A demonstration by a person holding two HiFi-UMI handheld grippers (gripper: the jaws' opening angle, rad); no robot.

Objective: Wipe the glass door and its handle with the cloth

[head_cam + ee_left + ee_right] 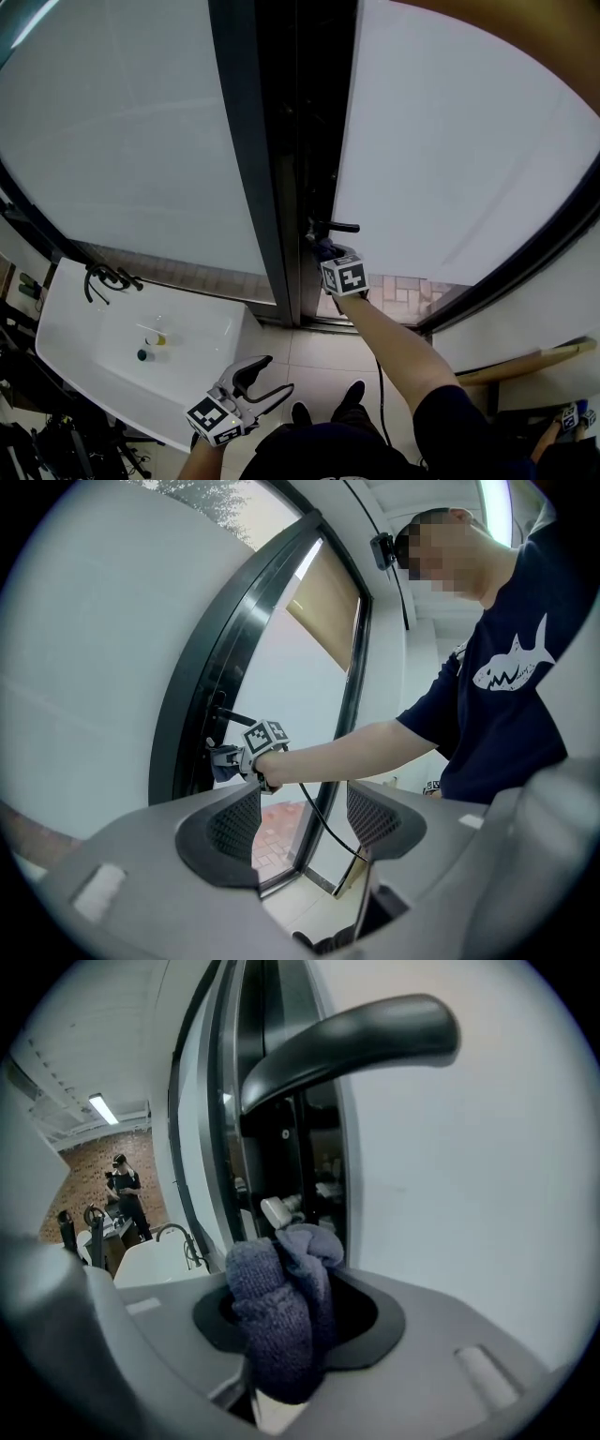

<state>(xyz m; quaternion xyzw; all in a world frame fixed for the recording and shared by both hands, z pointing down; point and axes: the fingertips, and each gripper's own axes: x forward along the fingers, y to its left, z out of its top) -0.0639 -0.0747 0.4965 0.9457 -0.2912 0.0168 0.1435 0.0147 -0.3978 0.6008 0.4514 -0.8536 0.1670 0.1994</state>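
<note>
While the right gripper (325, 249) clamps the cloth (279, 1321) just below the handle (349, 1037) at the edge of the glass door (450, 141) and the left gripper (277, 373) hangs open and empty, the handle wipe seems in hand, next calling for the cloth pressed up along it.

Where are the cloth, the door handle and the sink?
cloth (281, 1326): right gripper view, bunched middle.
handle (356, 1040): right gripper view, middle of lever.
sink (70, 305): head view, bare rim.

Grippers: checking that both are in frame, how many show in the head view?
2. The left gripper hangs open low by the sink; the right gripper, shut on the cloth, is at the door handle.
</note>
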